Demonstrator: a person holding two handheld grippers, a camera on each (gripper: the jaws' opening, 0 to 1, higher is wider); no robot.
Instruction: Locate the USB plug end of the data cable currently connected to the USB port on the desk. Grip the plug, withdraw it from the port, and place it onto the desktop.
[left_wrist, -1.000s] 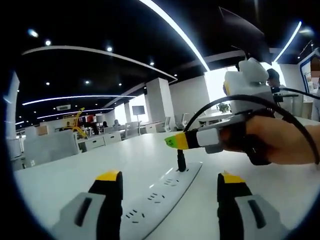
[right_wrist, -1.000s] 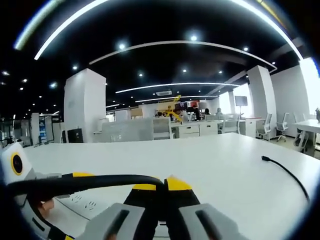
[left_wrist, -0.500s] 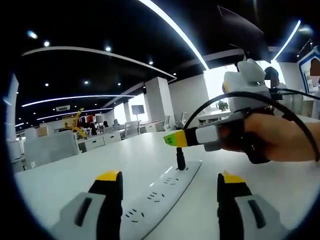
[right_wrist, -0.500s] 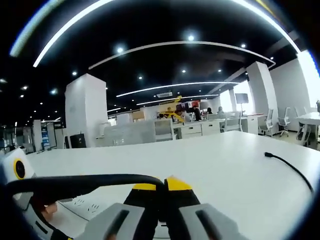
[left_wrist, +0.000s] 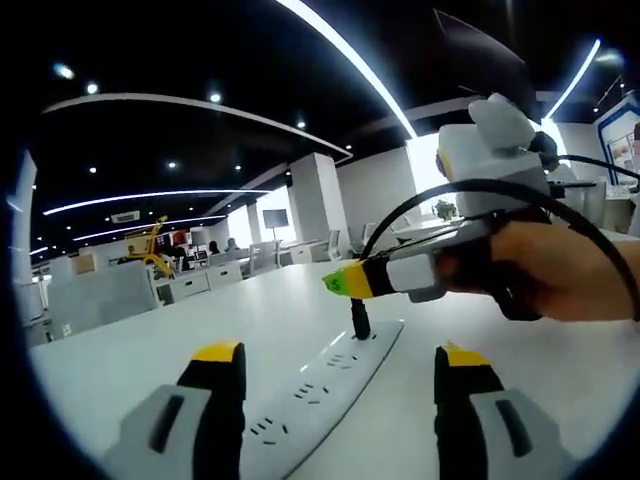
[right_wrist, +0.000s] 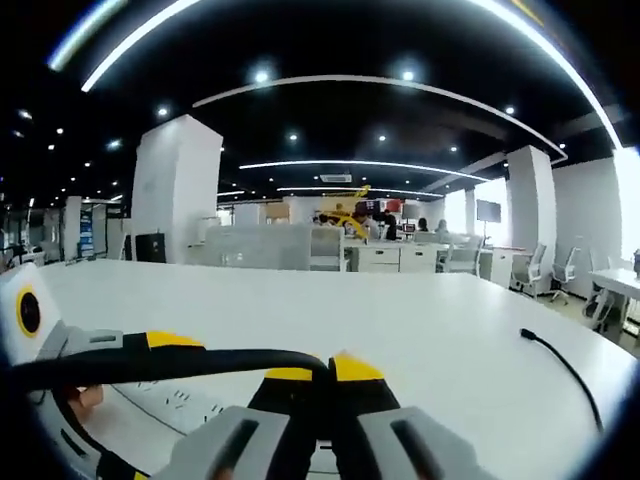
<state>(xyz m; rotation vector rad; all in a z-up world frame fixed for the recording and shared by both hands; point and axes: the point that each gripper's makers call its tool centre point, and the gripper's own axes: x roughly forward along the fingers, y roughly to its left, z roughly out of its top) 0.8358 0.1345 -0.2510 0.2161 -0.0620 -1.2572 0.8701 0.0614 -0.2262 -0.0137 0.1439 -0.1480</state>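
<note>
Yellow-tipped right gripper (right_wrist: 322, 372), clamped on the black USB plug (left_wrist: 358, 320) in the long white power strip (left_wrist: 322, 385), should pull straight toward twelve o'clock while the left gripper (left_wrist: 338, 362) waits wide open.

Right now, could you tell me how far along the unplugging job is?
Done: the right gripper is shut on the black cable, above the plug. In hand: the pull, as the plug sits in the power strip. Left: withdrawing it and laying it on the desktop.
</note>
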